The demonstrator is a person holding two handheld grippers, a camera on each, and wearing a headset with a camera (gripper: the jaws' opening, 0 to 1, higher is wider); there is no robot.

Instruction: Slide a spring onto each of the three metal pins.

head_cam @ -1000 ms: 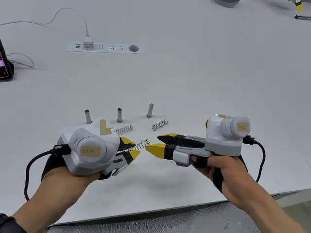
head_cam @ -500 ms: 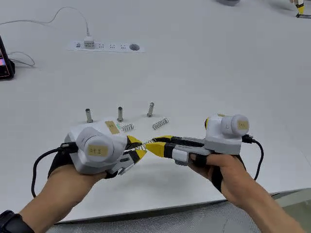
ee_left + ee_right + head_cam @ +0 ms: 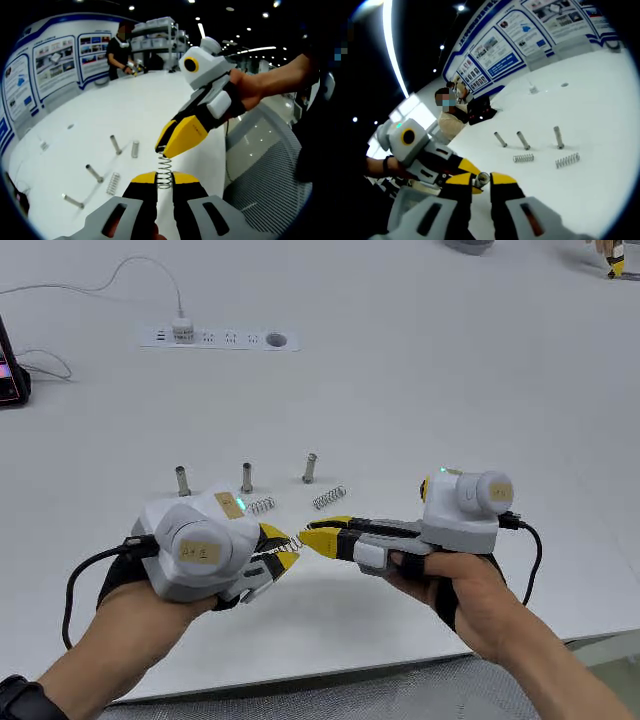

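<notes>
Spring handover looks to be the step in hand: the left gripper has its yellow-tipped jaws pressed together on one end of a thin coiled steel spring, and the right gripper meets the free end with its own tips. In the right gripper view the coil's open mouth sits in the gap between those jaws, but whether they pinch it or merely bracket it I cannot tell. Three short upright metal pins stand in a row on the white workbench. The held spring is in the air on the person's side of that row, opposite the gap between the middle and right pins. Its long axis is level and runs roughly along the row. Two loose coil springs lie flat just in front of the row, and every pin is bare. The coil probably has to be tipped upright, mouth down, over a pin; both grippers seem about equally near.
</notes>
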